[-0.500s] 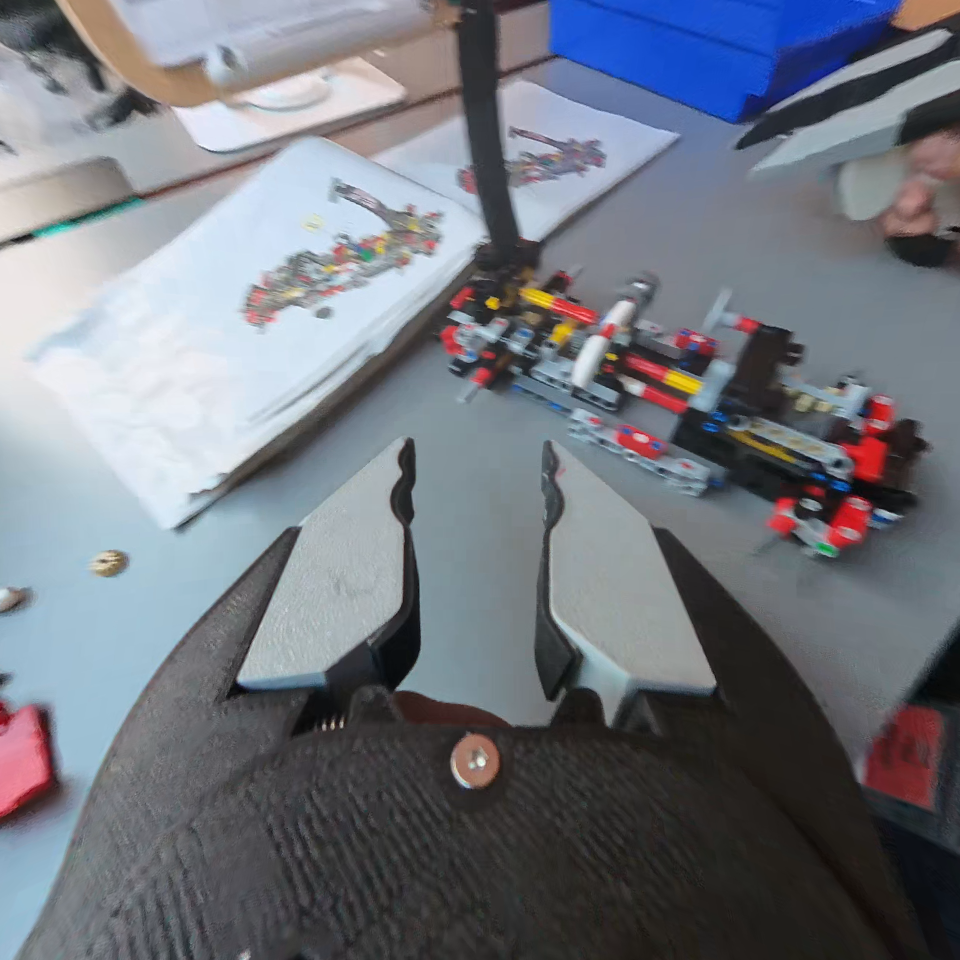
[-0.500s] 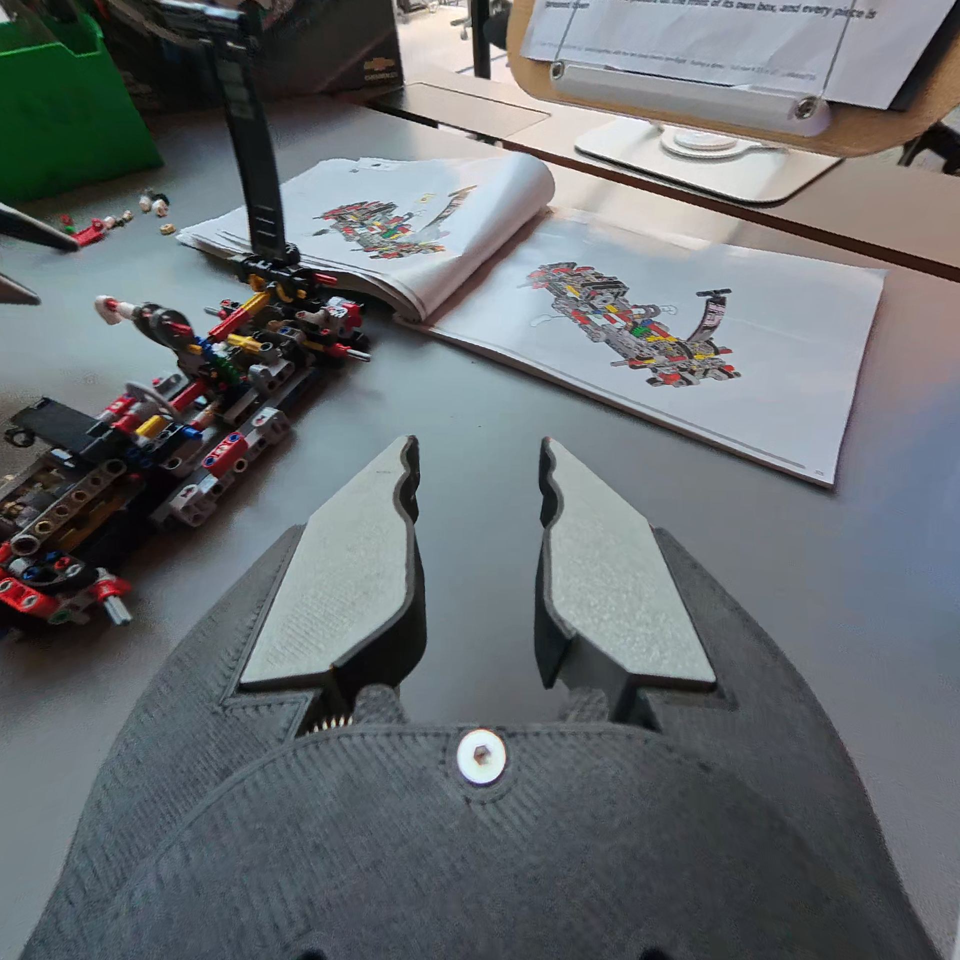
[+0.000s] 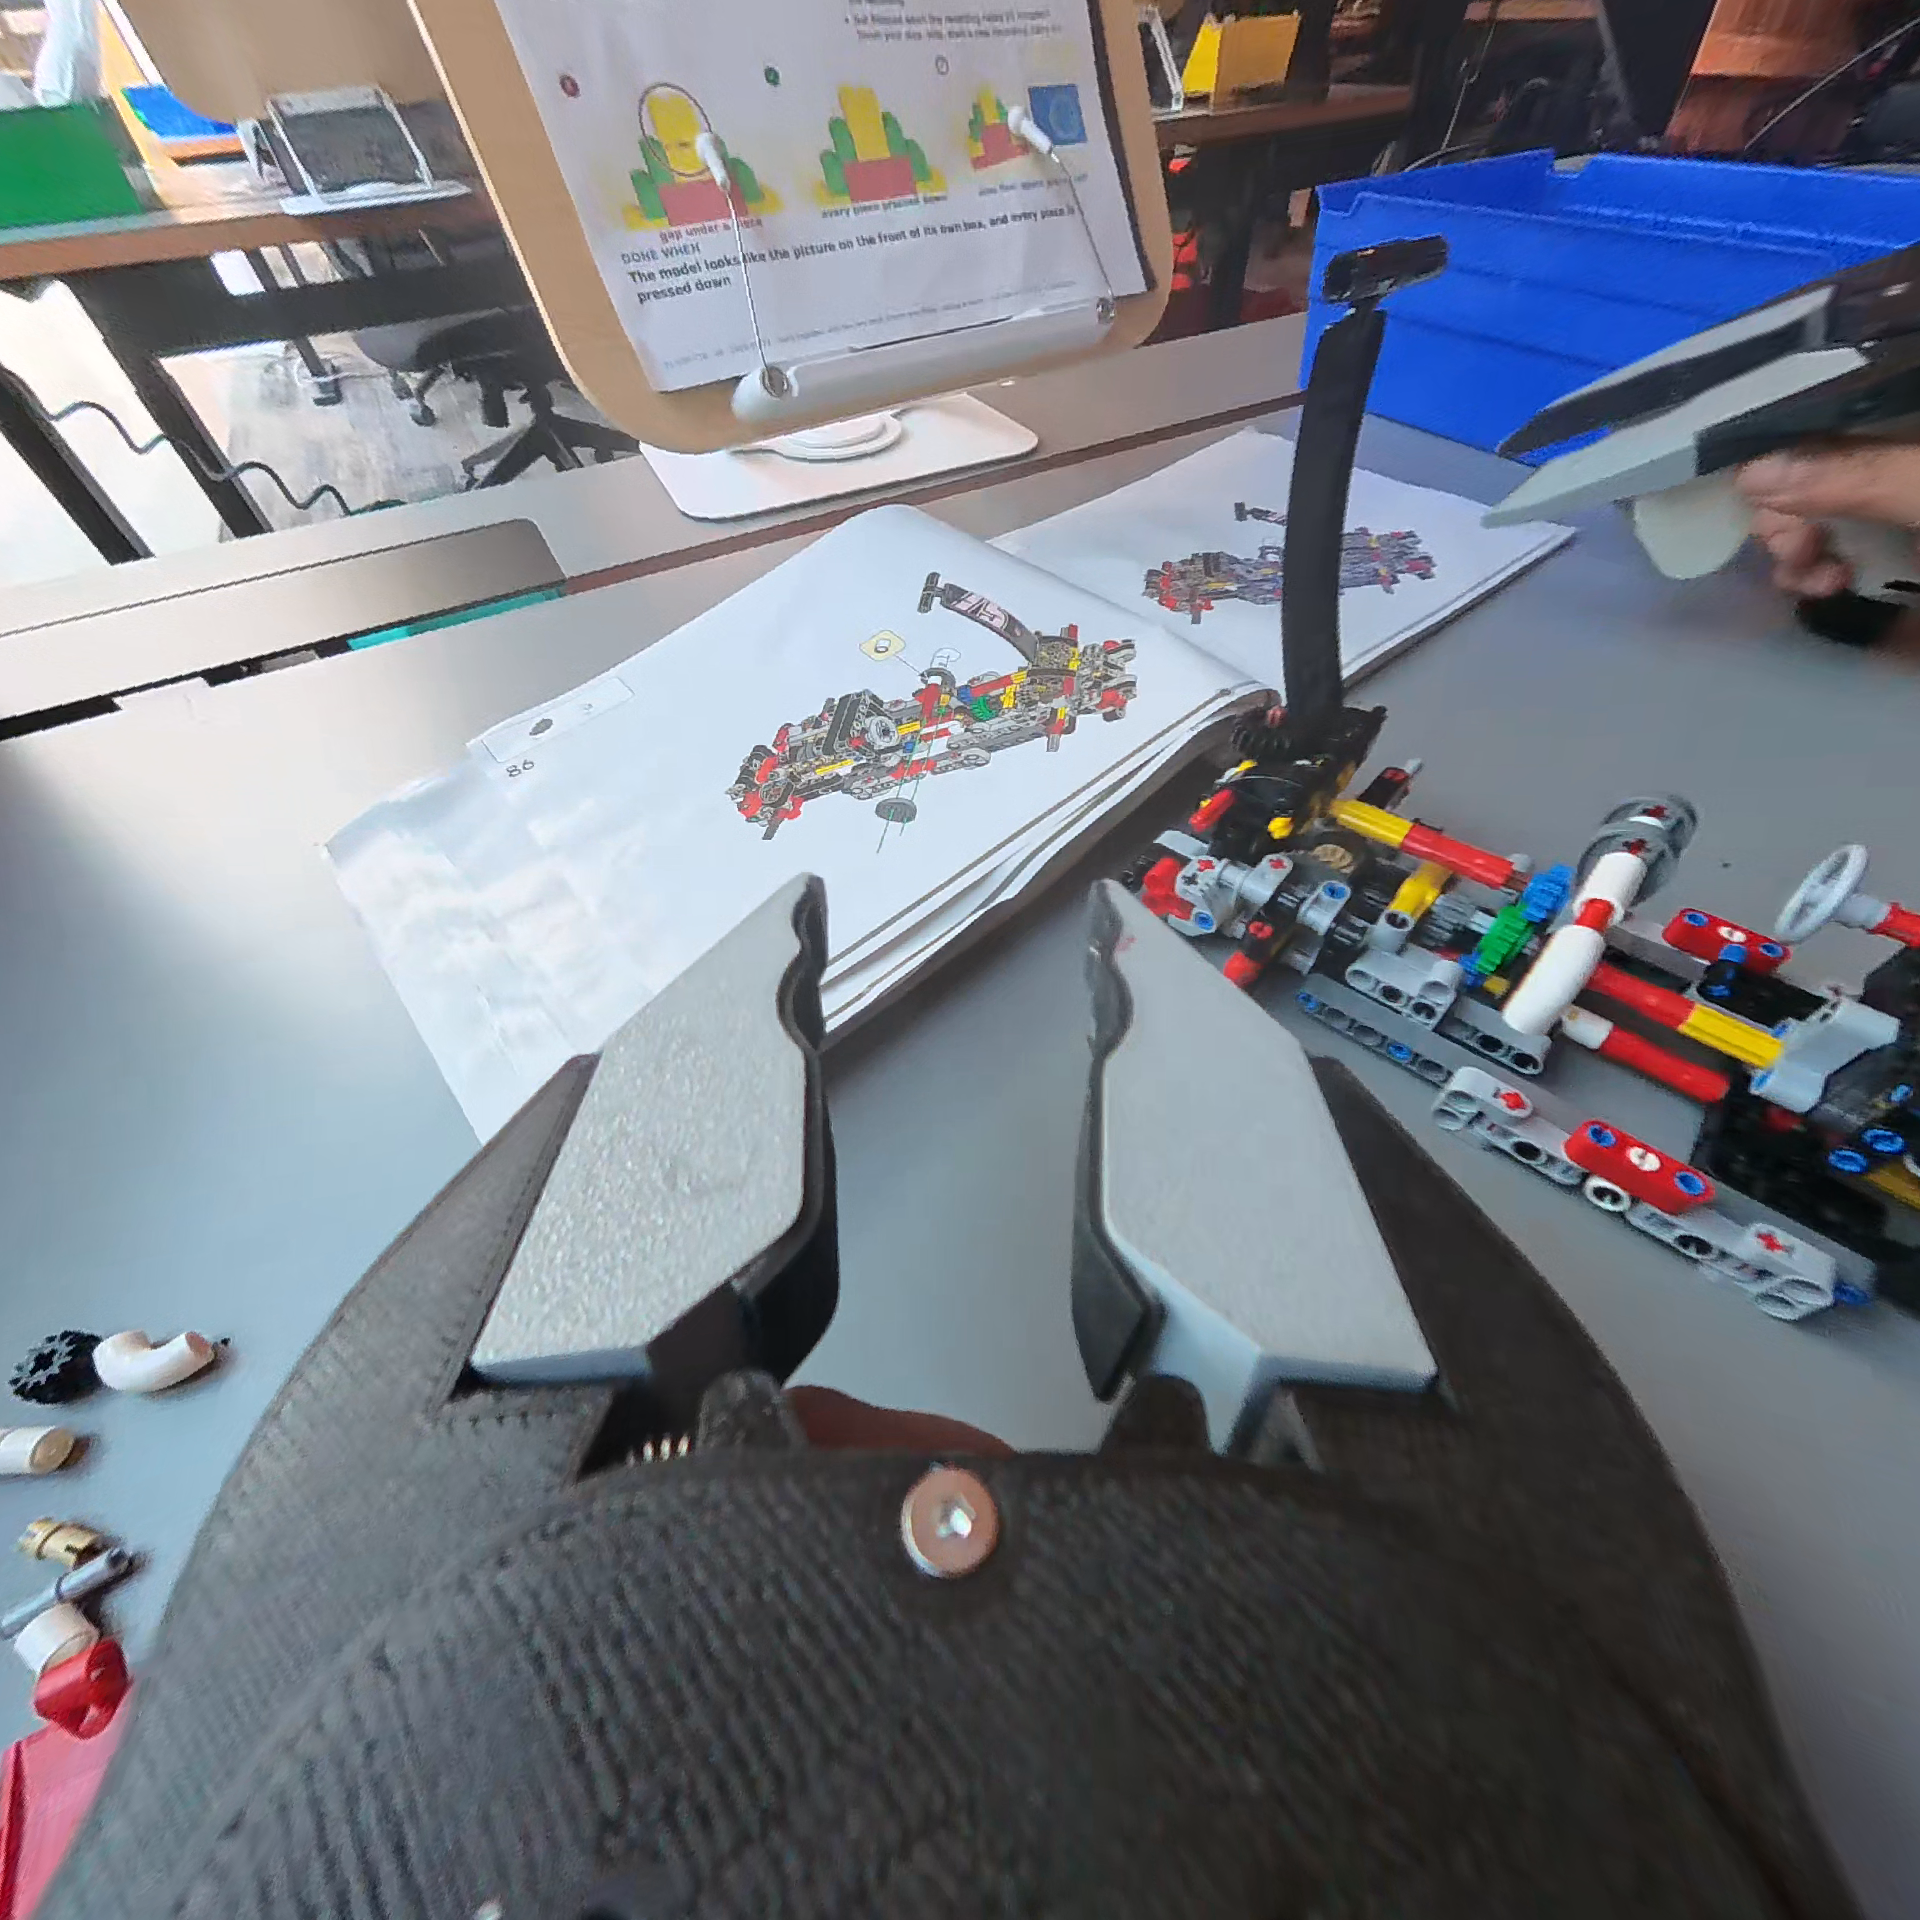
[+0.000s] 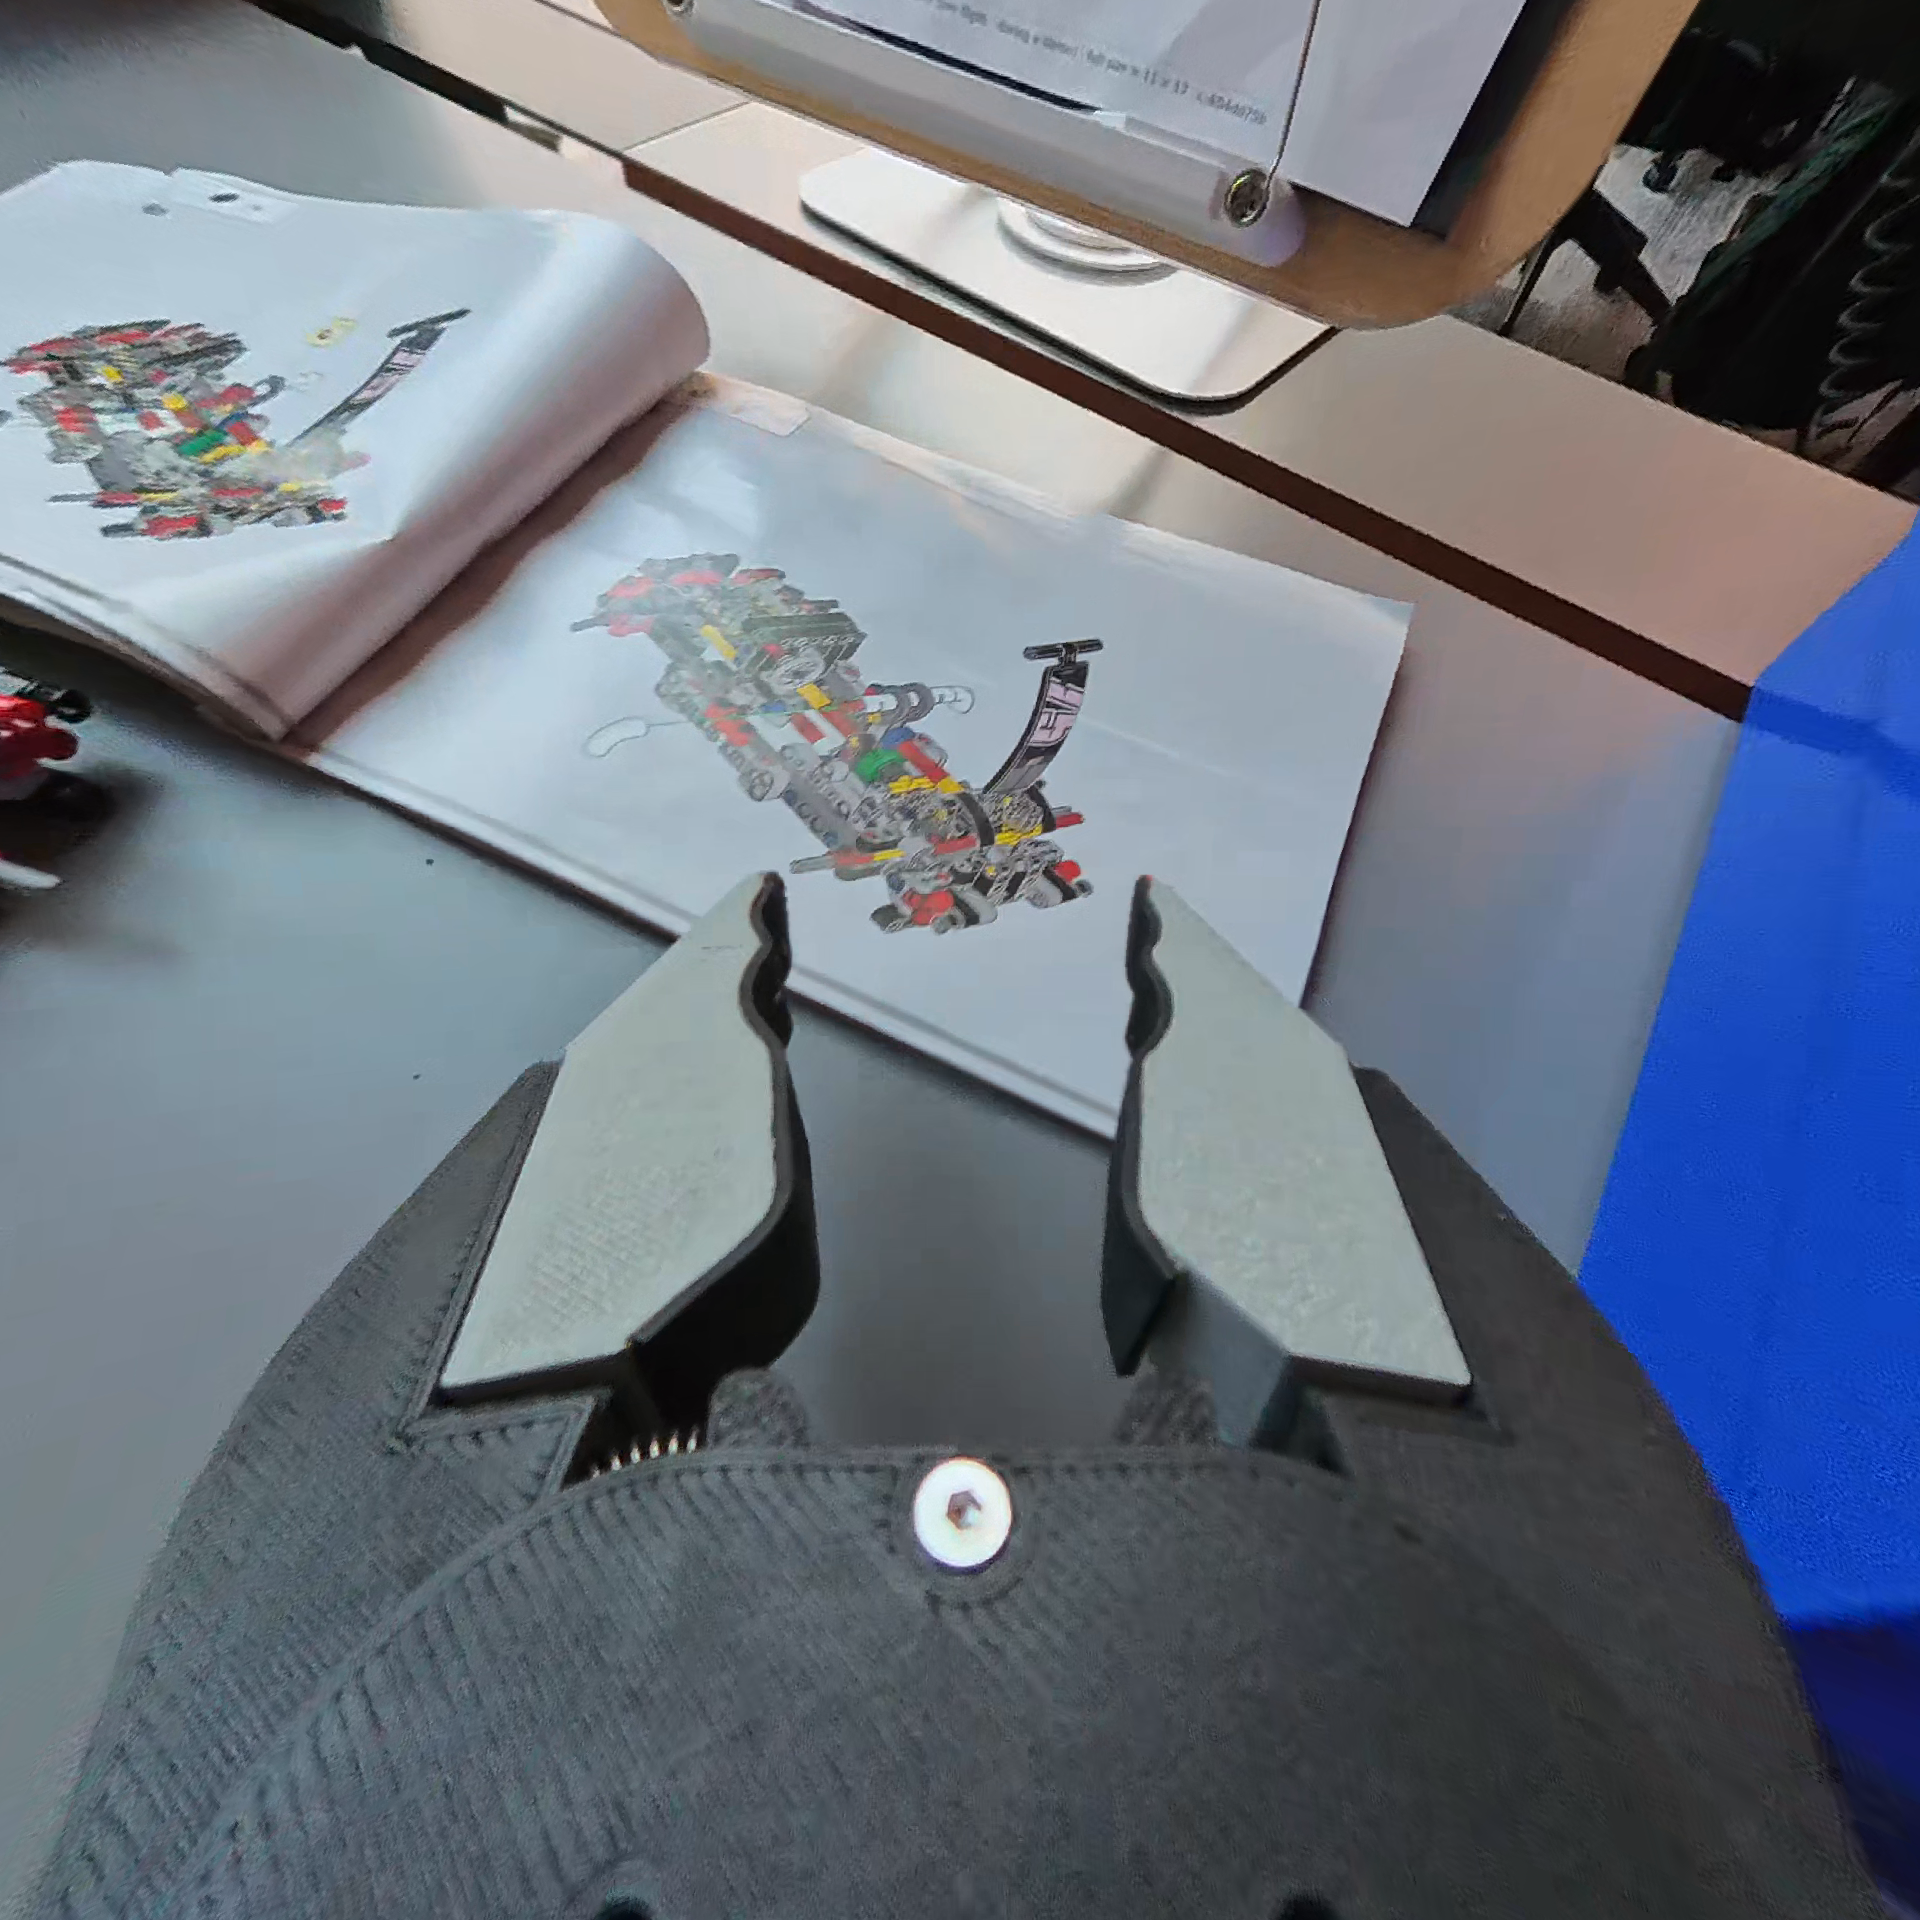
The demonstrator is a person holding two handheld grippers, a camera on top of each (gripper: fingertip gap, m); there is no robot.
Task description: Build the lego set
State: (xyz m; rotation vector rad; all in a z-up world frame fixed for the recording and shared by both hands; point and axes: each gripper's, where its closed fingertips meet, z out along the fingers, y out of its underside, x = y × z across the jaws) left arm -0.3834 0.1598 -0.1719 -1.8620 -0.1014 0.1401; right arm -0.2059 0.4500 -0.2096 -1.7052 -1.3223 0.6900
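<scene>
Both tools are spread apart and hold nothing, the left tool [image 3: 951,925] by the brick car [image 3: 1538,997] and the right tool [image 4: 956,914] over the open booklet [image 4: 1195,665] lying flat on the worktop [image 4: 260,1039].

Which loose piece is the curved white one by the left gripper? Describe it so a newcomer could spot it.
Start at the open instruction book on the grey table, then look toward the near left edge, left of the left gripper. In a scatter of small loose parts, the curved white tube lies beside a black gear. It is the only bent, elbow-shaped white piece there.
</scene>
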